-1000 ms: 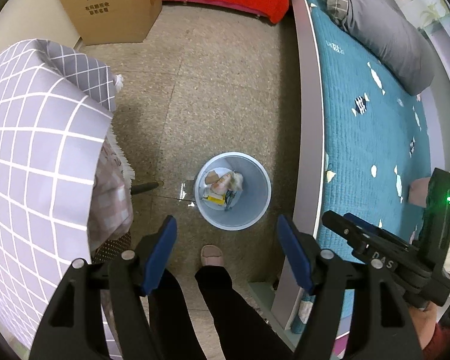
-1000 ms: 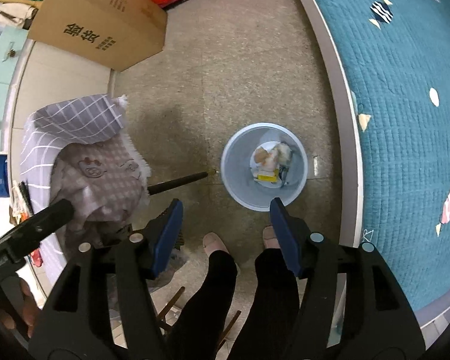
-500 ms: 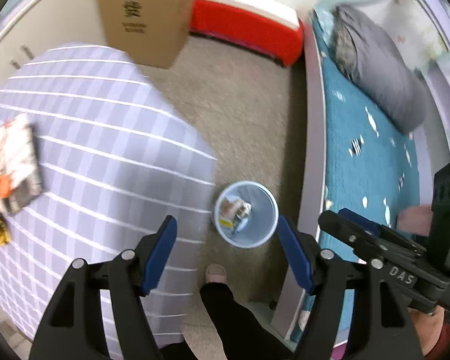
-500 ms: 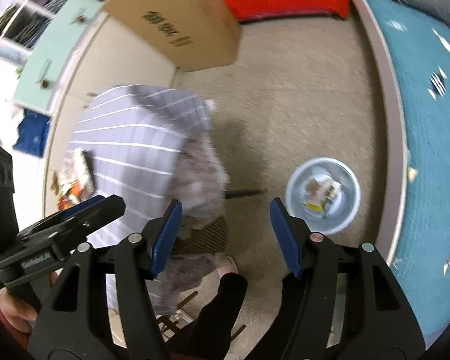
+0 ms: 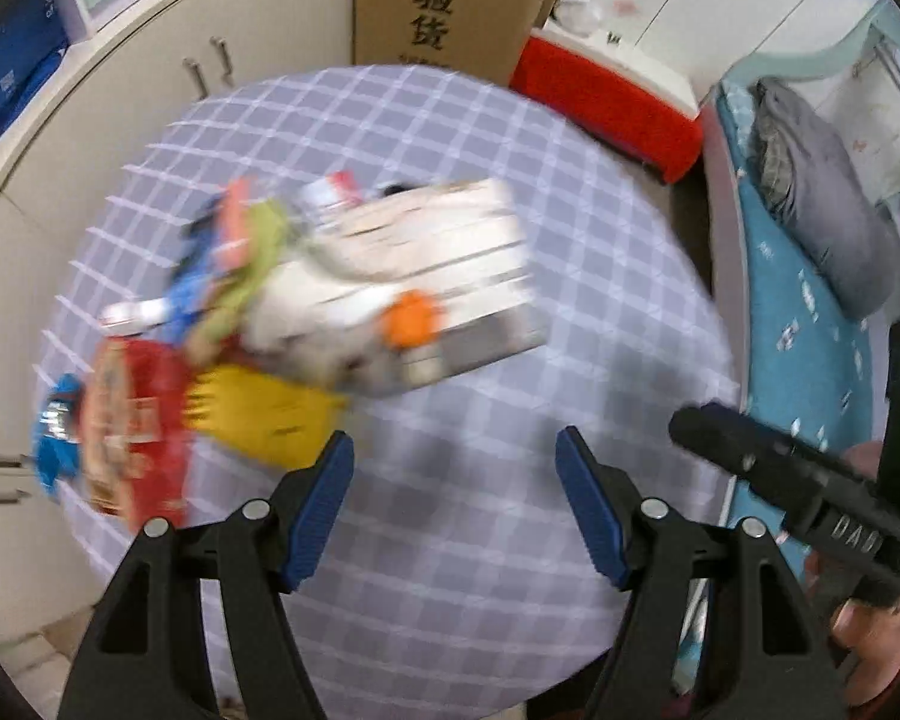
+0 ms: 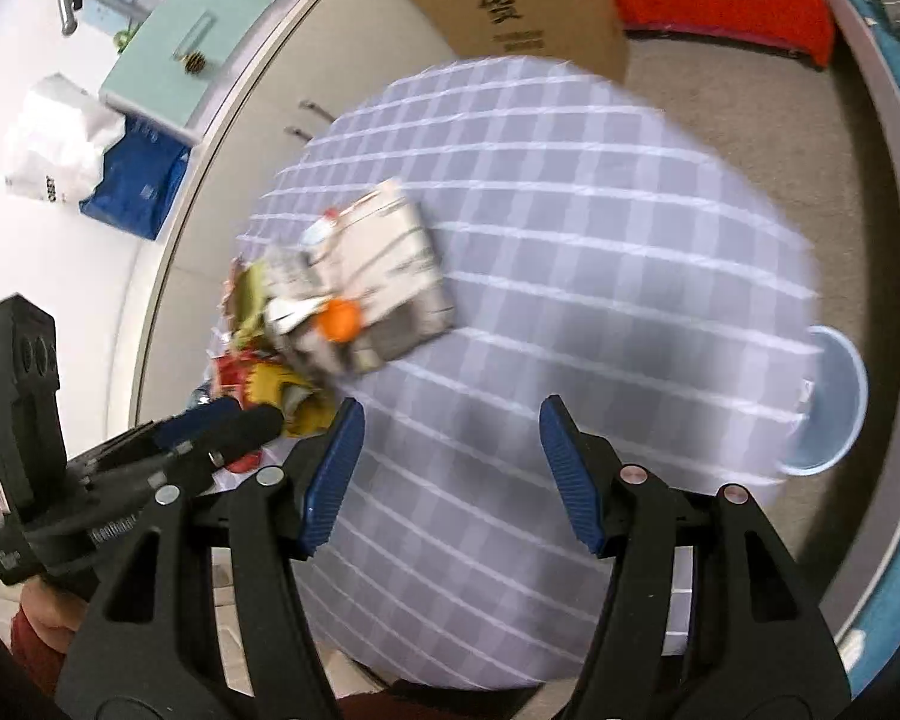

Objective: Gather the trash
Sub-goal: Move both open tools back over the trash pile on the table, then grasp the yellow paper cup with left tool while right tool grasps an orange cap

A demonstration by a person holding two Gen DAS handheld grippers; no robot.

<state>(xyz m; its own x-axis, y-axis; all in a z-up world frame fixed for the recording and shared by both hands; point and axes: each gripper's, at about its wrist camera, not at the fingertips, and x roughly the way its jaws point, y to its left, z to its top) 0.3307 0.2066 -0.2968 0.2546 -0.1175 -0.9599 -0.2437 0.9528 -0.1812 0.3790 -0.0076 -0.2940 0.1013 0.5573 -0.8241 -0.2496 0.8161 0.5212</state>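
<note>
We had swung both views up from the bin (image 6: 834,402) beside the bed onto the checked tablecloth (image 5: 480,540), where blurred trash (image 5: 306,324) lay heaped, our left gripper (image 5: 453,504) and right gripper (image 6: 450,468) both spread apart, empty.

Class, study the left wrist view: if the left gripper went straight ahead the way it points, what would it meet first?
Most likely the bare grey checked tablecloth: the open left gripper aims at empty cloth, with the blurred pile of colourful wrappers and cartons lying off to its left. Depth is uncertain.
</note>
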